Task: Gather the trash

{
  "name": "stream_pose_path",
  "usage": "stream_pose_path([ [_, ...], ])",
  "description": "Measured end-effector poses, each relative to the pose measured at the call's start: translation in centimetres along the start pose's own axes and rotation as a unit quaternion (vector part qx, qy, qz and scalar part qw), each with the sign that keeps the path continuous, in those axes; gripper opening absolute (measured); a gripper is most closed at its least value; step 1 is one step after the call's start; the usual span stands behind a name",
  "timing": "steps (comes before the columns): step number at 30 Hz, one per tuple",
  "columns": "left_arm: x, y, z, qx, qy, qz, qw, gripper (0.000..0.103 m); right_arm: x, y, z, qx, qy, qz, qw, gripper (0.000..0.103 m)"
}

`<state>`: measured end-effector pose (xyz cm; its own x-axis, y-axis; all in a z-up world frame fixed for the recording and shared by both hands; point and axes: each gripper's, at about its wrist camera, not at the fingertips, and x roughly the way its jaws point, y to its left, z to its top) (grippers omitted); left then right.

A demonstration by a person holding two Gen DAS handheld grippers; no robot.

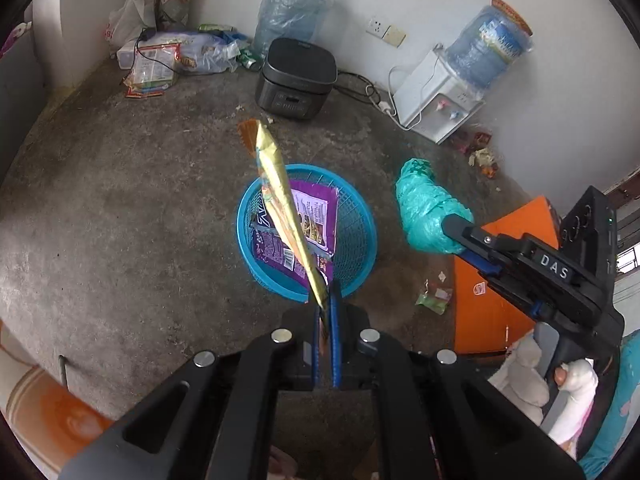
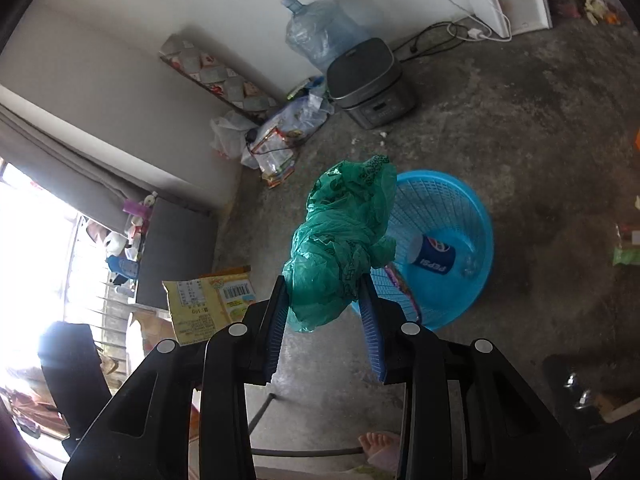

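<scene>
My left gripper (image 1: pixel 326 300) is shut on a yellow snack wrapper (image 1: pixel 280 200) and holds it edge-on above the blue basket (image 1: pixel 360 208). A purple wrapper (image 1: pixel 316 208) lies in the basket. My right gripper (image 2: pixel 324 296) is shut on a crumpled green plastic bag (image 2: pixel 340 240) beside and above the basket's (image 2: pixel 472 208) near-left rim; it also shows in the left wrist view (image 1: pixel 456 226) to the right of the basket, with the bag (image 1: pixel 424 204). A Pepsi cup (image 2: pixel 432 258) lies in the basket. The yellow wrapper (image 2: pixel 208 304) shows at lower left.
On the concrete floor: a black rice cooker (image 1: pixel 298 78), a water dispenser (image 1: pixel 436 100), an empty water jug (image 1: pixel 290 12), piled bags (image 1: pixel 184 52) in the corner, small green trash (image 1: pixel 434 296), an orange stool (image 1: pixel 504 276). Scraps (image 1: pixel 482 156) lie by the wall.
</scene>
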<state>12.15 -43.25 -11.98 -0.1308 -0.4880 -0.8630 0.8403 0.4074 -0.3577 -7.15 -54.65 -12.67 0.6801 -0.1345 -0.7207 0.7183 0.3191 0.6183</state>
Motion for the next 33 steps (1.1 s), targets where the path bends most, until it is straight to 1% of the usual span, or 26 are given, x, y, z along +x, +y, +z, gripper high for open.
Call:
stream_pose_path([
  [3, 5.0, 0.2, 1.5, 0.010, 0.027, 0.009, 0.9995, 0.004, 2.5, -2.2, 0.7, 0.022, 0.014, -0.015, 1.000, 0.034],
  [4, 6.3, 0.2, 1.6, 0.014, 0.027, 0.009, 0.9995, 0.004, 3.4, -2.7, 1.0, 0.025, 0.019, -0.014, 0.999, 0.036],
  [5, 7.4, 0.4, 2.1, 0.016, 0.020, 0.011, 0.9996, 0.005, 4.5, -3.3, 1.3, 0.027, 0.028, -0.015, 0.999, 0.037],
  [6, 8.4, 0.6, 2.5, 0.016, 0.016, 0.014, 0.9996, 0.013, 5.6, -3.9, 1.5, 0.031, 0.040, -0.020, 0.998, 0.042],
  [7, 9.7, 1.0, 2.9, 0.011, 0.024, 0.017, 0.9995, 0.021, 6.5, -4.5, 1.6, 0.035, 0.053, -0.028, 0.998, 0.048],
  [8, 10.9, 1.4, 3.2, 0.000, 0.040, 0.017, 0.9990, 0.037, 7.4, -5.1, 1.6, 0.041, 0.061, -0.035, 0.997, 0.049],
  [10, 12.1, 2.2, 3.6, -0.024, 0.059, 0.012, 0.9979, 0.039, 7.7, -6.2, 1.3, 0.054, 0.067, -0.039, 0.996, 0.049],
  [12, 12.2, 2.5, 3.6, -0.026, 0.060, 0.010, 0.9978, 0.039, 7.0, -6.4, 1.1, 0.056, 0.061, -0.026, 0.996, 0.049],
  [15, 11.6, 2.8, 3.4, -0.025, 0.054, 0.012, 0.9981, 0.041, 6.0, -5.9, 1.3, 0.047, 0.043, -0.004, 0.998, 0.053],
  [17, 10.7, 3.0, 3.4, -0.033, 0.047, 0.010, 0.9983, 0.041, 5.5, -5.2, 1.7, 0.034, 0.031, 0.023, 0.999, 0.055],
  [19, 9.3, 3.3, 3.3, -0.035, 0.039, 0.010, 0.9986, 0.041, 5.1, -4.2, 1.8, 0.013, 0.023, 0.049, 0.998, 0.065],
  [20, 8.2, 3.3, 3.3, -0.035, 0.031, 0.014, 0.9988, 0.041, 5.1, -3.6, 1.8, 0.000, 0.023, 0.054, 0.998, 0.068],
  [21, 7.0, 3.4, 3.2, -0.034, 0.021, 0.015, 0.9991, 0.041, 5.2, -3.1, 1.7, -0.014, 0.025, 0.053, 0.998, 0.071],
  [25, 1.1, 4.3, 2.3, -0.042, -0.030, 0.025, 0.9983, 0.042, 6.8, -1.6, 1.0, -0.053, 0.055, 0.036, 0.996, 0.072],
  [26, -0.5, 4.6, 2.0, -0.048, -0.042, 0.029, 0.9975, 0.044, 7.2, -1.3, 0.8, -0.063, 0.060, 0.031, 0.996, 0.072],
  [27, -2.0, 4.9, 1.5, -0.051, -0.053, 0.033, 0.9967, 0.044, 7.5, -0.8, 0.6, -0.077, 0.062, 0.020, 0.995, 0.072],
  [29, -4.9, 5.2, 0.6, -0.057, -0.075, 0.042, 0.9946, 0.044, 8.2, 0.2, 0.5, -0.111, 0.057, -0.023, 0.992, 0.072],
  [31, -7.5, 5.5, -0.5, -0.062, -0.095, 0.051, 0.9922, 0.045, 9.0, 0.9, 0.7, -0.142, 0.043, -0.056, 0.987, 0.071],
  [32, -8.6, 5.6, -1.1, -0.064, -0.103, 0.052, 0.9912, 0.045, 9.6, 1.2, 0.8, -0.152, 0.041, -0.070, 0.985, 0.063],
  [33, -9.7, 5.7, -1.8, -0.067, -0.111, 0.054, 0.9901, 0.045, 10.3, 1.2, 0.9, -0.158, 0.045, -0.078, 0.983, 0.050],
])
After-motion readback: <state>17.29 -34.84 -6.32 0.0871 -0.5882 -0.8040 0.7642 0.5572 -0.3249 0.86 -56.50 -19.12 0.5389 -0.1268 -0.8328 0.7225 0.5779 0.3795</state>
